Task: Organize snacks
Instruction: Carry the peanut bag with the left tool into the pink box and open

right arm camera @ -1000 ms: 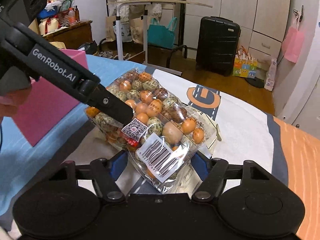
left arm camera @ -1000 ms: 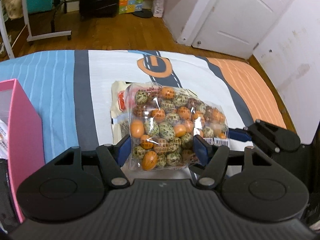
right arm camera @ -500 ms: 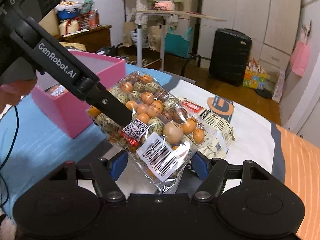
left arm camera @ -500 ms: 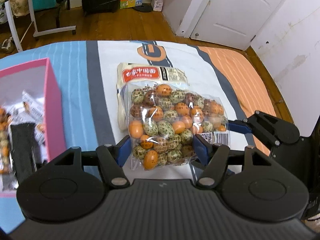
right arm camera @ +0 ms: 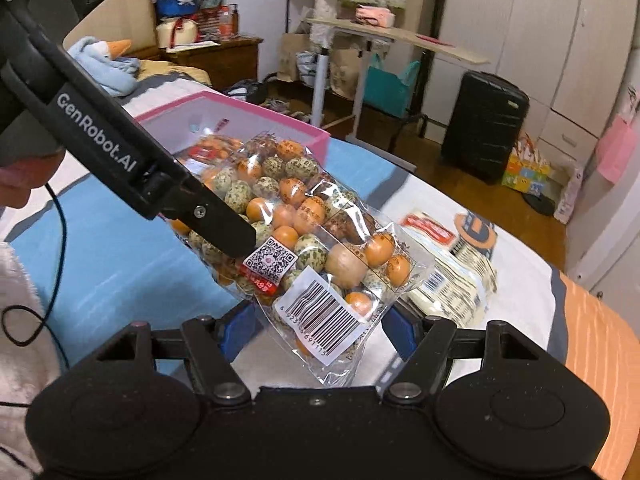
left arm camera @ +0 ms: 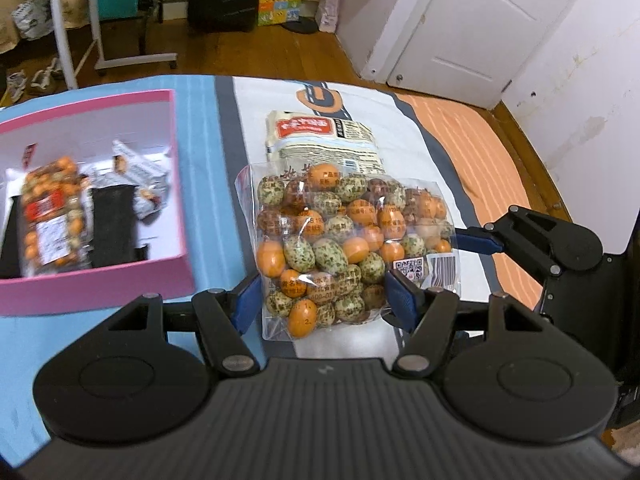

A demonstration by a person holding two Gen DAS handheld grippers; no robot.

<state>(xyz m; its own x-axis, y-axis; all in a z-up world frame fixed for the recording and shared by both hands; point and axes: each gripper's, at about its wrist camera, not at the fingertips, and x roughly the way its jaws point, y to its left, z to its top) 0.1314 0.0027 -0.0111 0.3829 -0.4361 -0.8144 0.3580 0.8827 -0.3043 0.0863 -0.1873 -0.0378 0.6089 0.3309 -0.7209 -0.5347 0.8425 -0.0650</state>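
Both grippers clamp one snack bag (left arm camera: 344, 248): left gripper (left arm camera: 322, 300) near end, right gripper (right arm camera: 318, 330) barcode corner. Pink box (left arm camera: 176, 184) lies just left of it; left gripper nearer.

You have two grippers (left arm camera: 322, 300) (right arm camera: 318, 330) in view, one clear bag of speckled eggs (left arm camera: 344, 248) held up, one like bag (left arm camera: 50, 218) in the single pink box (left arm camera: 176, 176), and one white packet (left arm camera: 320, 140) on the bedspread (left arm camera: 476, 148)
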